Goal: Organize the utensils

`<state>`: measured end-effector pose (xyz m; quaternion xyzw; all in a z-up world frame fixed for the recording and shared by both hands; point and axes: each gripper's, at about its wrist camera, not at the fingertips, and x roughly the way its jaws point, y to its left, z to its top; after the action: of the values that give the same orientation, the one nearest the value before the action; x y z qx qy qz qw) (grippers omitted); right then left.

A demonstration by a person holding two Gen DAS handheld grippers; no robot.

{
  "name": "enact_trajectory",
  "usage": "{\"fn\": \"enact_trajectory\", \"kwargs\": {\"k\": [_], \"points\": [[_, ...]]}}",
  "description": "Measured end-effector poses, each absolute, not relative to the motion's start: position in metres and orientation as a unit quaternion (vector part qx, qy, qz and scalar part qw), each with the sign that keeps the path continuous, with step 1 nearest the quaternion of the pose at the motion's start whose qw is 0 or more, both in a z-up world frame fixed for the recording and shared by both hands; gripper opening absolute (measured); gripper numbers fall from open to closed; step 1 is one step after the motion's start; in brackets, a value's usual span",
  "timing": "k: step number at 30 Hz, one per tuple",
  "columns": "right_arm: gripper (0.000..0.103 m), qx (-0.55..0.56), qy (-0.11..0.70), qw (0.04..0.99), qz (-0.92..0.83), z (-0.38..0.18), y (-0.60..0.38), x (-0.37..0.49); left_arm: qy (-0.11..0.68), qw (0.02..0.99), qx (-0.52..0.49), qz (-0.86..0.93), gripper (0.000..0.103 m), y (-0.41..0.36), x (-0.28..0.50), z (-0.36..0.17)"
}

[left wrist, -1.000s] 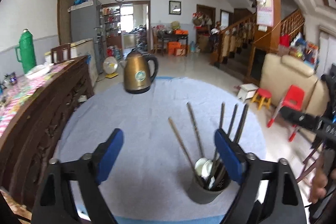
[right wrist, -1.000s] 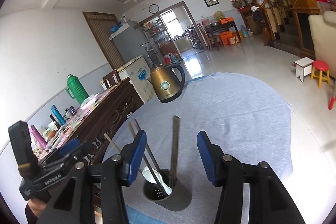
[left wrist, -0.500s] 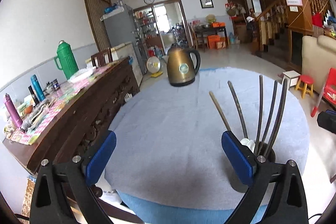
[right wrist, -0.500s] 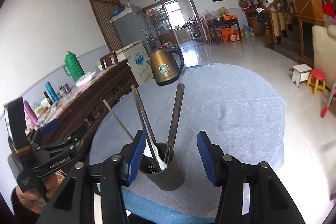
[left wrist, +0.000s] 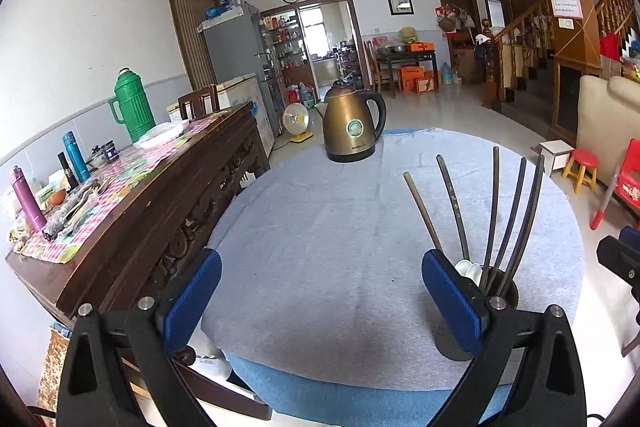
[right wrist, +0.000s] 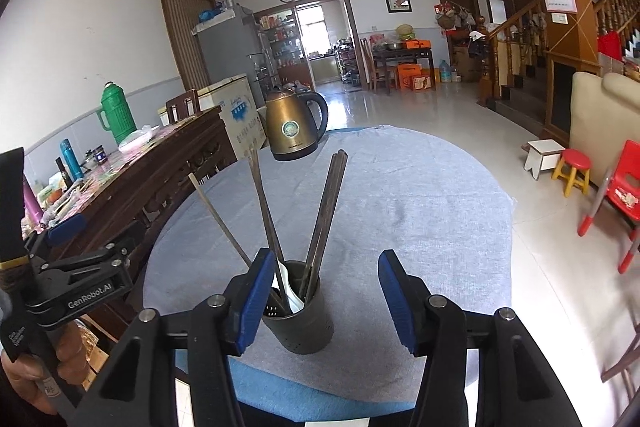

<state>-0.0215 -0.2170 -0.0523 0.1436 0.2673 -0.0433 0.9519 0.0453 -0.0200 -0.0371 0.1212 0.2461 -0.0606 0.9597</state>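
A dark grey utensil holder (right wrist: 300, 323) stands near the front edge of the round table; it also shows in the left wrist view (left wrist: 504, 297) behind my left gripper's right finger. Several dark chopsticks (right wrist: 324, 219) and a white spoon (right wrist: 290, 291) stand in it; chopsticks (left wrist: 516, 211) and spoon (left wrist: 468, 269) also show in the left wrist view. My left gripper (left wrist: 320, 303) is open and empty, left of the holder. My right gripper (right wrist: 326, 301) is open and empty, just in front of the holder.
A bronze kettle (left wrist: 354, 125) stands at the far side of the table on the grey cloth (left wrist: 340, 227). A dark wooden sideboard (left wrist: 160, 187) with bottles and a green thermos (left wrist: 130, 107) runs along the left. Stools and a red chair (right wrist: 624, 183) stand on the floor to the right.
Both grippers have drawn back and tilted up from the holder; it now sits lower and nearer in each view. Both stay open and empty.
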Motion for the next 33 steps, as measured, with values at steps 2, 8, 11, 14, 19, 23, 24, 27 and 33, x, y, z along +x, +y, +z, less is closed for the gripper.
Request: {"fn": "enact_trajectory", "kwargs": {"k": [2,8,11,14,19,23,24,27,33], "points": [[0.058,0.144,0.269,0.951,-0.045,-0.053,-0.216,-0.023,0.245,0.96,0.119,-0.059,0.1,-0.018,0.044,-0.036],[0.059,0.144,0.271,0.951,-0.044,-0.054,-0.21,-0.028,0.243,0.962,0.109,-0.053,0.1,-0.011,0.039,-0.033],[0.059,0.143,0.272,0.951,-0.042,-0.053,-0.207,-0.031,0.24,0.964,0.105,-0.051,0.1,-0.007,0.037,-0.031],[0.059,0.141,0.271,0.951,-0.041,-0.051,-0.202,-0.033,0.238,0.965,0.103,-0.05,0.1,-0.004,0.035,-0.029],[0.059,0.141,0.268,0.952,-0.04,-0.048,-0.199,-0.037,0.236,0.965,0.101,-0.05,0.1,-0.001,0.032,-0.029],[0.059,0.141,0.266,0.953,-0.04,-0.045,-0.197,-0.038,0.233,0.966,0.099,-0.049,0.1,0.003,0.03,-0.027],[0.059,0.14,0.266,0.953,-0.041,-0.045,-0.197,-0.039,0.233,0.966,0.098,-0.049,0.1,0.004,0.03,-0.027],[0.059,0.141,0.267,0.952,-0.041,-0.043,-0.196,-0.039,0.233,0.966,0.097,-0.049,0.1,0.005,0.03,-0.027],[0.059,0.138,0.27,0.952,-0.041,-0.041,-0.193,-0.038,0.233,0.966,0.097,-0.049,0.1,0.006,0.03,-0.026]]}}
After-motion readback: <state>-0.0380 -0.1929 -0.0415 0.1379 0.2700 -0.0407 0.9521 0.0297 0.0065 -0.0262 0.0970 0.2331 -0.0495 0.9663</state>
